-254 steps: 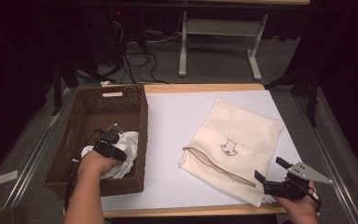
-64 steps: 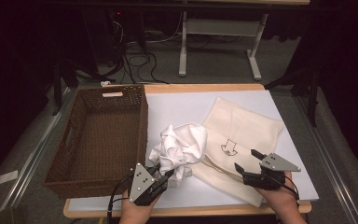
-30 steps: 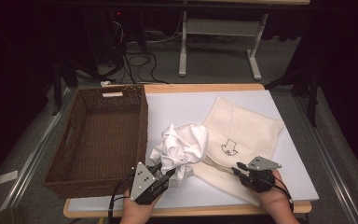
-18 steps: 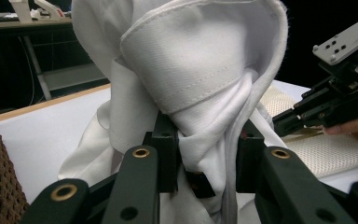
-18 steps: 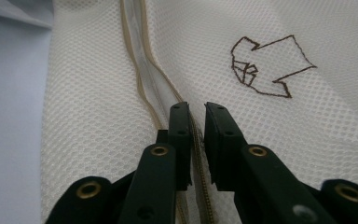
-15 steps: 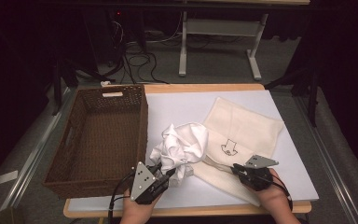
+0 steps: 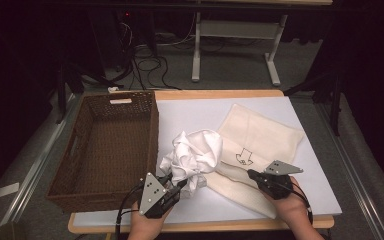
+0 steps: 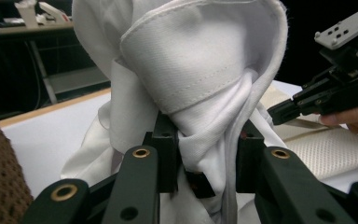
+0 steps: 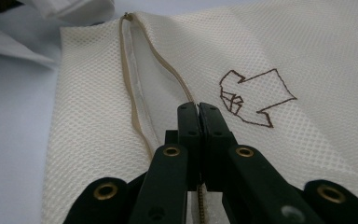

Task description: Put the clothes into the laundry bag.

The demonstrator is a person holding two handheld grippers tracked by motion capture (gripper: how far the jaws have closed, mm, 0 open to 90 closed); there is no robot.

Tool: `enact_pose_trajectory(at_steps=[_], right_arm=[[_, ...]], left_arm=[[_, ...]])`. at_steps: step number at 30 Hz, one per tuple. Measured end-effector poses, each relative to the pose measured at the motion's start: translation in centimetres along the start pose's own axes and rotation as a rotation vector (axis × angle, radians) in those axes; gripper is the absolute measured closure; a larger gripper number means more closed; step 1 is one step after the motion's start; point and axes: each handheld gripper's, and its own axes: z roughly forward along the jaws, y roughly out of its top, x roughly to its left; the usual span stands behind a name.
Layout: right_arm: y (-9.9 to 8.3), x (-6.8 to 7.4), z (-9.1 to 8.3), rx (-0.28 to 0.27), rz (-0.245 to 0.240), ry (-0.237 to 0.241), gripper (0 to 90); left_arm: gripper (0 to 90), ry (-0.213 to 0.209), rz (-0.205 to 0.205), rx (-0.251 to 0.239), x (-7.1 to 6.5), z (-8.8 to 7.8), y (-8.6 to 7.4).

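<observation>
A crumpled white garment (image 7: 195, 152) rises from the table beside the basket. My left gripper (image 7: 180, 184) is shut on its lower folds, and the cloth (image 8: 200, 70) bunches between the jaws of that gripper (image 8: 205, 140). A cream mesh bag (image 7: 265, 135) with a brown arrow mark lies flat to the right. My right gripper (image 7: 251, 174) rests at the bag's near edge. Its jaws (image 9: 198, 109) have just been closing and now pinch the bag's (image 9: 307, 60) upper layer along the open zipper (image 9: 135, 93).
An empty brown wicker basket (image 7: 152, 130) stands at the left of the pale table (image 7: 195, 110). The table's front edge runs just under both hands. Beyond the far edge are a desk frame and cables on the floor.
The white garment went from the basket to the table in my left gripper. Over the last second the right gripper slid left to the bag's zipper edge and its jaws closed.
</observation>
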Motion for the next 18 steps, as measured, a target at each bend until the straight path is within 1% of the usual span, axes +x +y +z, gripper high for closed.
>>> enact_pose_trajectory(at_steps=[1, 2, 3, 5, 6, 7, 8, 10, 12, 14, 18], right_arm=[[0.3, 0.0, 0.1, 0.006, -0.011, -0.007, 89.6], [1.1, -0.2, 0.2, -0.007, 0.023, 0.011, 89.8], [1.1, -0.2, 0.2, -0.007, 0.023, 0.011, 89.8], [1.8, 0.0, 0.2, -0.019, 0.023, 0.012, 89.9], [2.4, 0.3, 0.3, -0.028, 0.008, 0.013, 90.0], [2.4, 0.3, 0.3, -0.028, 0.008, 0.013, 90.0], [2.5, 0.5, 0.2, -0.046, 0.002, 0.006, 90.0], [2.4, 0.5, 0.2, -0.055, 0.007, 0.004, 90.0], [1.9, 0.4, -0.1, -0.083, 0.045, 0.017, 90.0], [1.9, 0.4, -0.2, -0.087, 0.046, 0.017, 90.0], [2.0, 0.3, -0.9, -0.125, 0.046, 0.004, 90.0]], left_arm=[[69.3, 0.0, 0.013, -0.009, -0.1, -0.2, 0.3], [69.3, 0.005, 0.032, -0.019, -0.2, -0.5, 0.5], [69.3, 0.006, 0.038, -0.022, -0.3, -0.6, 0.6], [69.3, -0.001, 0.027, -0.034, -0.4, -0.7, 0.7], [69.3, -0.01, 0.02, -0.027, -0.6, -0.6, 0.5], [69.3, -0.01, 0.02, -0.027, -0.6, -0.6, 0.5], [69.3, -0.014, 0.025, -0.017, -0.7, -0.4, 0.3], [69.3, -0.021, 0.03, -0.002, -1.0, 0.0, 0.0], [69.3, -0.028, 0.046, 0.017, -1.5, 0.5, -0.4], [69.3, -0.041, 0.058, 0.038, -2.0, 1.1, -0.8], [69.3, -0.064, 0.059, 0.069, -2.8, 2.1, -1.5]])
